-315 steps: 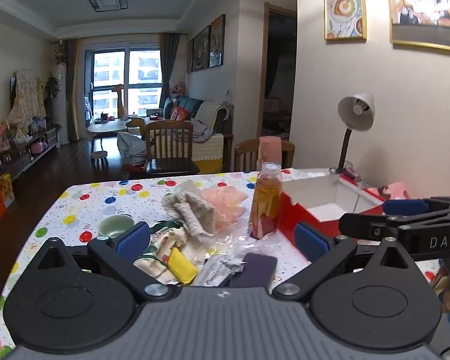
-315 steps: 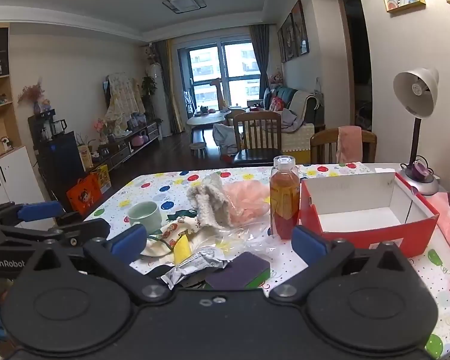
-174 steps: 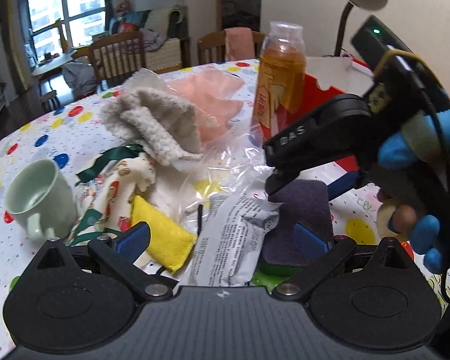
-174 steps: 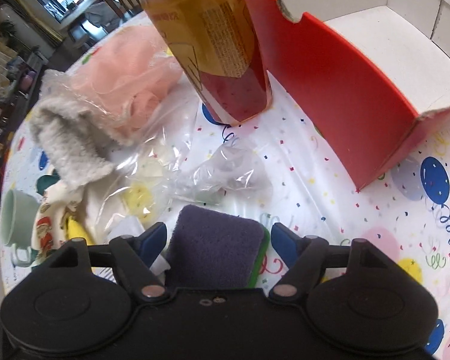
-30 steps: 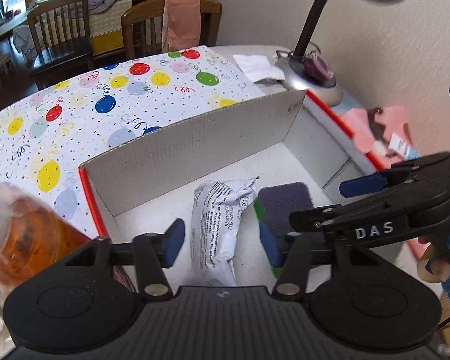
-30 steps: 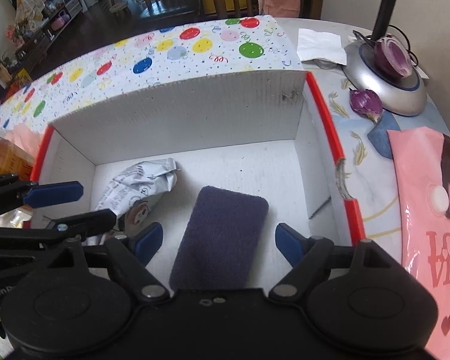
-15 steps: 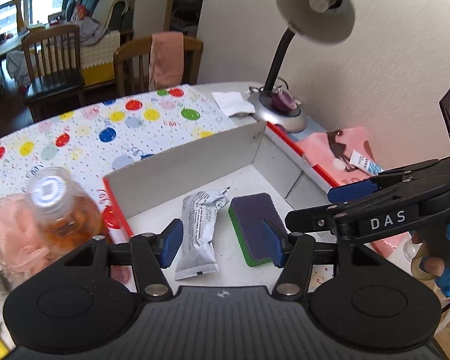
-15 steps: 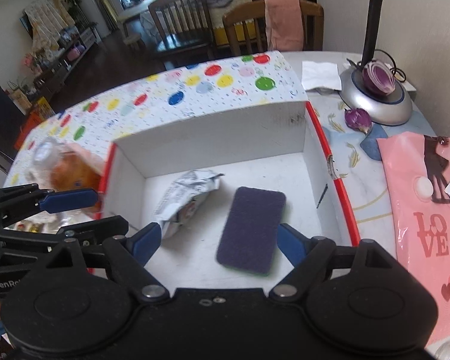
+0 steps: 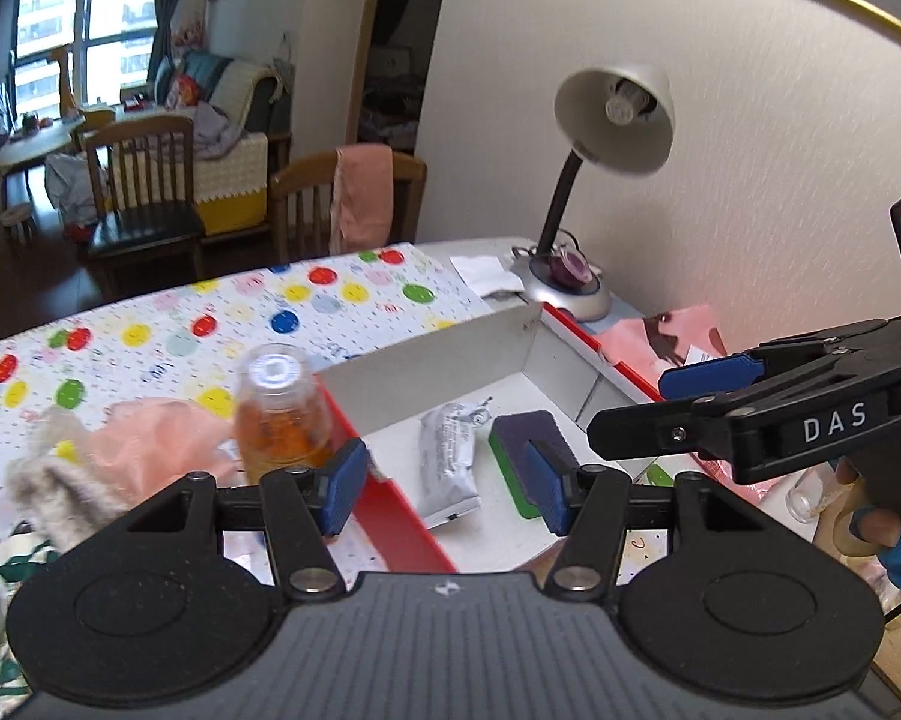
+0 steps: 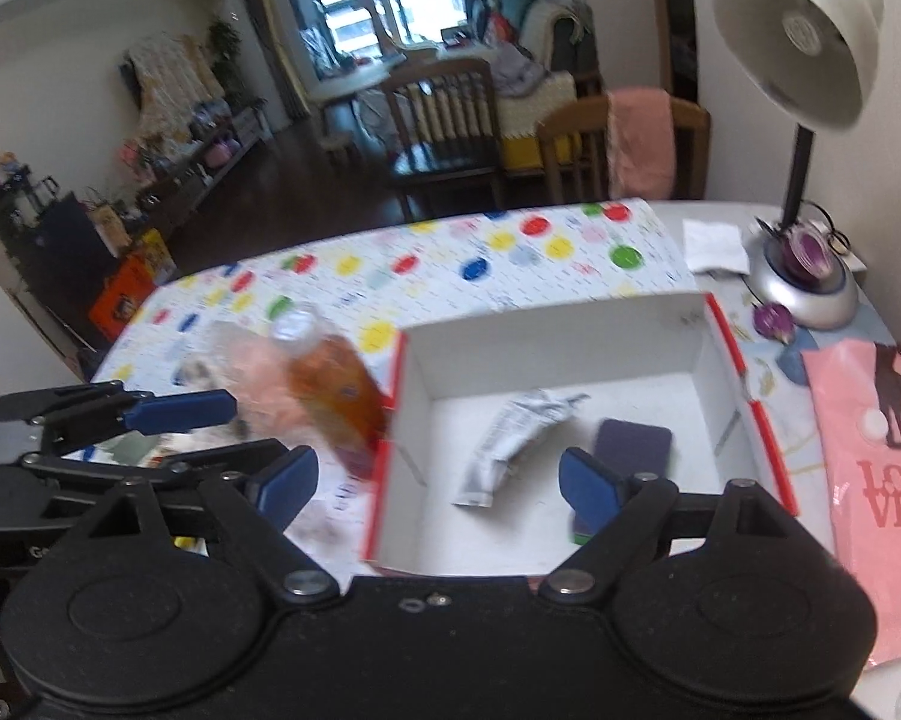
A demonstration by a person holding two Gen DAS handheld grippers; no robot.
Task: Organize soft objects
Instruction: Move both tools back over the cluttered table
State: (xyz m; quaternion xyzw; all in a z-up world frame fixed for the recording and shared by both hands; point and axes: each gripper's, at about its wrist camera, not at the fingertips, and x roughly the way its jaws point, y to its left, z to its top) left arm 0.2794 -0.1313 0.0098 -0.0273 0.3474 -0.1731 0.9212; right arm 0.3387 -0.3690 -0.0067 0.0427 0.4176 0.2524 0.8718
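Both hand-held grippers tilt down above the red box (image 10: pixel 750 396). Left hand-held gripper (image 9: pixel 444 483) and right hand-held gripper (image 10: pixel 438 480) stand apart, empty (right's jaws just widening). Sponge (image 10: pixel 633 447) and silver packet (image 10: pixel 510 444) lie inside, packet at sponge's 9 o'clock.

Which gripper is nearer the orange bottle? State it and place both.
Left. The left gripper hovers right beside the orange bottle, by the red box's wall. The right gripper, jaws just opening wider and empty, hangs over the box's opposite side, away from the bottle.
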